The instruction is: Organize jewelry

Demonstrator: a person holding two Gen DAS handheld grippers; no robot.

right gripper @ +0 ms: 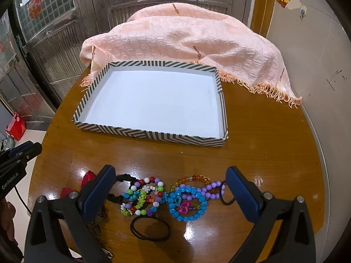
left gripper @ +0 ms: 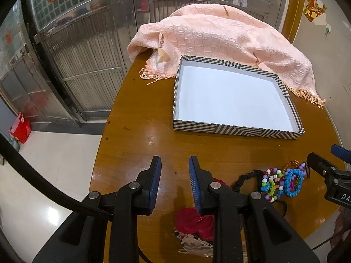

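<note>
Right gripper [right gripper: 170, 177] up close, jaws spread wide, nothing held, hanging over the bead pile. Blue bracelet [right gripper: 188, 203] dead centre between the pads, multicolour bracelet [right gripper: 142, 199] touching it on the left, purple strand [right gripper: 214, 186] and amber strand [right gripper: 193, 178] tucked just behind, black hair tie [right gripper: 151, 229] just in front. Striped tray [right gripper: 153, 135] well beyond the blue bracelet, bare inside, pink shawl [right gripper: 186, 41] slumped against its far rim. Left gripper [left gripper: 174, 168] off to the left of the pile, jaws parted a modest way, empty, red cloth [left gripper: 195, 221] beneath.

Risk now: everything tangled together. Closing on the blue bracelet likely to snag a neighbour and drag the lot. Round beads, glossy table [right gripper: 263, 153] — easy to slip out or skid away.
</note>
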